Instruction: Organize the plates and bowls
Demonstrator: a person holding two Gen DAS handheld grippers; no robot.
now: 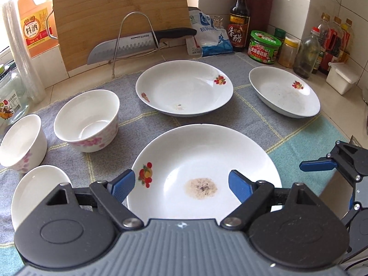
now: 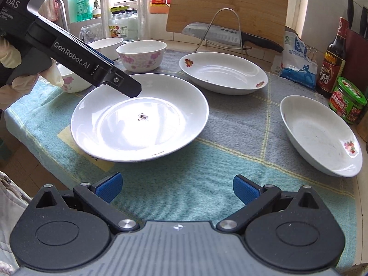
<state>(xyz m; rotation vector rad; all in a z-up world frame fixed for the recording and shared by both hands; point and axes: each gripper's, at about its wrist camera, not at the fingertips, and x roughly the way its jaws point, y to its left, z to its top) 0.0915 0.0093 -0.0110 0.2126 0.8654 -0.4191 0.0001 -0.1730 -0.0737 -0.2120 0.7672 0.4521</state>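
Three white plates with fruit prints lie on a checked cloth (image 1: 299, 147). The near plate (image 1: 202, 158) has a brown food stain in its middle. My left gripper (image 1: 181, 184) hangs open just above it, nothing between its blue pads. The middle plate (image 1: 184, 87) and right plate (image 1: 284, 92) lie farther back. Three white bowls with pink flowers stand at the left: (image 1: 87, 119), (image 1: 20, 142), (image 1: 36, 191). In the right wrist view my right gripper (image 2: 177, 187) is open over bare cloth, in front of the near plate (image 2: 138, 119). The left gripper's black finger (image 2: 126, 86) reaches over that plate's far left rim.
A bamboo cutting board (image 1: 119, 13) leans on the back wall behind a wire rack holding a knife (image 1: 138, 43). A salt bag (image 1: 207, 34), vinegar bottle (image 1: 239, 18), jars (image 1: 264, 46) and oil bottles line the back right. The cloth's front edge (image 2: 23, 138) hangs over the counter.
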